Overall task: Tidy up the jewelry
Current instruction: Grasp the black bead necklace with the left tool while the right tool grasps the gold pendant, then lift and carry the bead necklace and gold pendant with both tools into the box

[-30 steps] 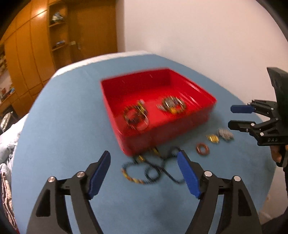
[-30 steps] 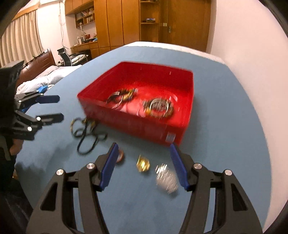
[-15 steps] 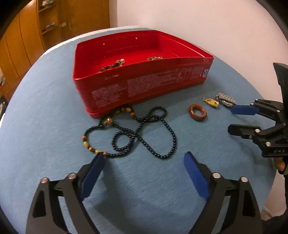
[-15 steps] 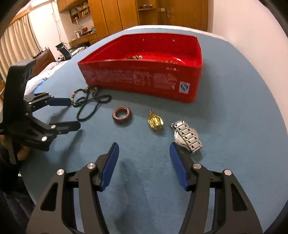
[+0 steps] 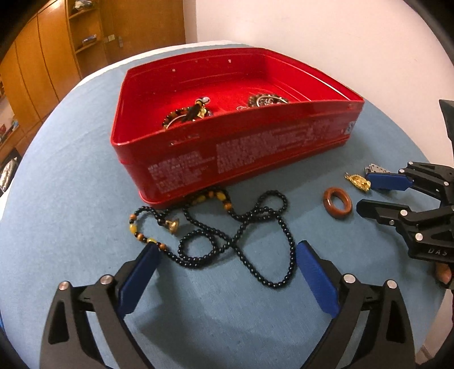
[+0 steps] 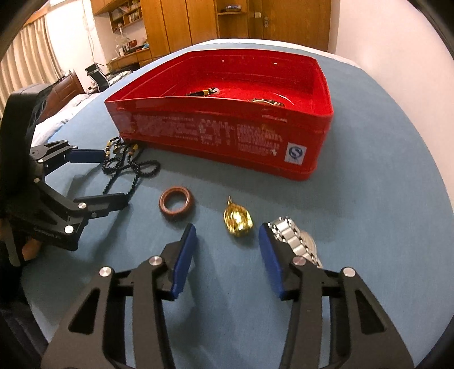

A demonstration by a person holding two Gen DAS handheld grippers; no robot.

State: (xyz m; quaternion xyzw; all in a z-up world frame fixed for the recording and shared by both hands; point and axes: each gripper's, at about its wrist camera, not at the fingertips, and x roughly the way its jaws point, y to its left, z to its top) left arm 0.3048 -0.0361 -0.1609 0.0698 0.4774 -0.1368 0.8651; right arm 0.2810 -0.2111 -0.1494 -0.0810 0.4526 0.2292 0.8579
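Note:
A black bead necklace [image 5: 235, 235] lies tangled on the blue table in front of the red tin [image 5: 227, 159]. My left gripper [image 5: 228, 249] hovers low over it, its jaws opening wide with the bead loops between them, unpressed. To the right lie a brown ring [image 6: 176, 202], a gold pendant [image 6: 237, 221] and a silver watch [image 6: 295, 238]. My right gripper [image 6: 227, 227] straddles the pendant, jaws closing, pads clear of it. The right pad stands against the watch band. Bracelets [image 5: 187, 113] lie inside the tin.
The round table [image 5: 71, 184] wears a blue cloth, and its edge drops off close behind both grippers. A white wall stands at the right. Wooden cupboards [image 6: 181, 22] and a bed fill the room beyond. A person's fingers [image 6: 28, 247] hold the left tool.
Both grippers have sunk toward the table and closed in on the jewelry. The left jaws have spread wider around the necklace. The right jaws have narrowed around the pendant.

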